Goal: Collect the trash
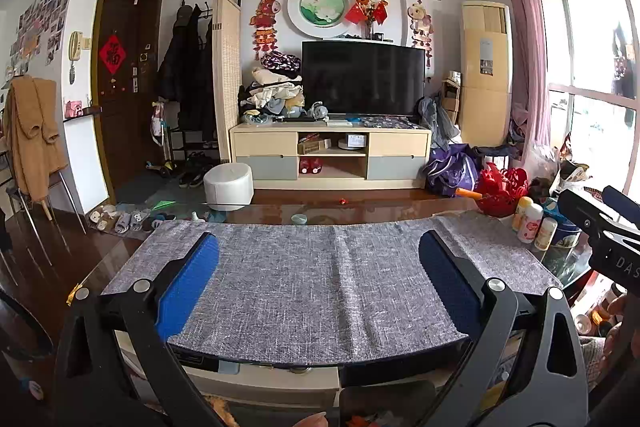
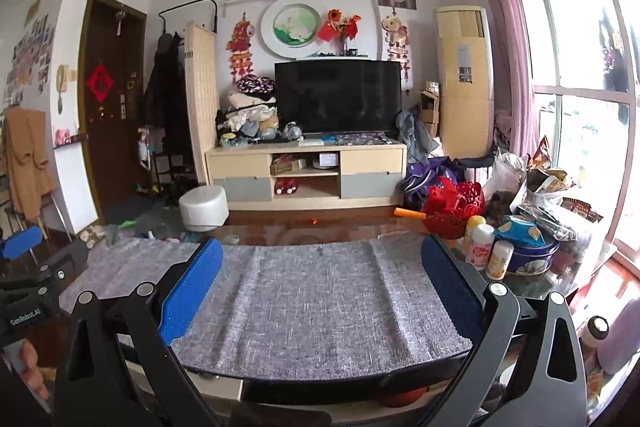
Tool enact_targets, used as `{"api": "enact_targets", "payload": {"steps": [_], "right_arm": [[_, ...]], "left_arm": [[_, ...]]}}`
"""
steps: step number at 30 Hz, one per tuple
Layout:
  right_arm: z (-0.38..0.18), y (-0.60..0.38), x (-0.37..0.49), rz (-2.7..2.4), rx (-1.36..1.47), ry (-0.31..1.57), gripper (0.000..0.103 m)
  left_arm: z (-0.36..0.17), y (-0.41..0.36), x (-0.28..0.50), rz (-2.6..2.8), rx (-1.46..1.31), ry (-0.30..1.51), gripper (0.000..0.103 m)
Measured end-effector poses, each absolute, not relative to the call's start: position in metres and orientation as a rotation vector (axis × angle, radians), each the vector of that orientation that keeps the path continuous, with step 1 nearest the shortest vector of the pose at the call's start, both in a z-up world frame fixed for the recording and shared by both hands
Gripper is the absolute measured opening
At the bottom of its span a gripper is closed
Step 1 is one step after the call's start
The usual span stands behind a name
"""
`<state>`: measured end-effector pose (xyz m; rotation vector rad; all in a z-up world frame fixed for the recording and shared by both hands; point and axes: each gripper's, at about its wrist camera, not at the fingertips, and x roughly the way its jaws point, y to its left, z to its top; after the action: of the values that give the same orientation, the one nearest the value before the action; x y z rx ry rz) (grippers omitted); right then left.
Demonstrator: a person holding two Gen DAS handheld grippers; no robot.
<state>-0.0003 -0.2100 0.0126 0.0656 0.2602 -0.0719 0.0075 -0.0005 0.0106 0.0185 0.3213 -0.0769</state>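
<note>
Crinkled foil and plastic snack bags [image 2: 548, 187] heap at the right edge of the right wrist view, behind a blue biscuit tin [image 2: 532, 257] and three small bottles [image 2: 480, 247]; these look the likeliest trash, though none is plainly marked as such. In the left wrist view the same heap [image 1: 568, 171] sits at far right, partly cut off.

Grey woven mat [image 2: 312, 307] fills the lower middle of both views, with nothing lying on it. It covers a glass table [image 1: 280, 211].

Right gripper [image 2: 322, 255]: blue pads spread wide, nothing between them, held over the near edge of the mat. Left gripper [image 1: 318, 247]: likewise spread and empty. Each gripper shows at the other's frame edge, so they sit side by side.

Key relation: the heap lies ahead and to the right of both pairs of tongs, past the mat's right border. The right hand is the nearer, judging by how much larger the heap sits in its view. No clear long axis to the heap; the bags stand crumpled and mostly upright.

Red plastic basket [image 2: 456, 205] sits just left of the heap.
</note>
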Motion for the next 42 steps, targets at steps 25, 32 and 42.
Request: {"api": "enact_targets", "payload": {"steps": [25, 32, 42], "right_arm": [[0.008, -0.206, -0.002, -0.057, 0.082, 0.263, 0.100], [0.009, -0.204, -0.003, -0.058, 0.082, 0.260, 0.100], [0.010, -0.202, -0.004, -0.055, 0.081, 0.262, 0.100]], "left_arm": [[0.015, -0.012, 0.002, -0.093, 0.036, 0.309, 0.095], [0.018, -0.011, -0.001, -0.096, 0.029, 0.304, 0.095], [0.019, -0.011, -0.001, -0.097, 0.026, 0.302, 0.095]]}}
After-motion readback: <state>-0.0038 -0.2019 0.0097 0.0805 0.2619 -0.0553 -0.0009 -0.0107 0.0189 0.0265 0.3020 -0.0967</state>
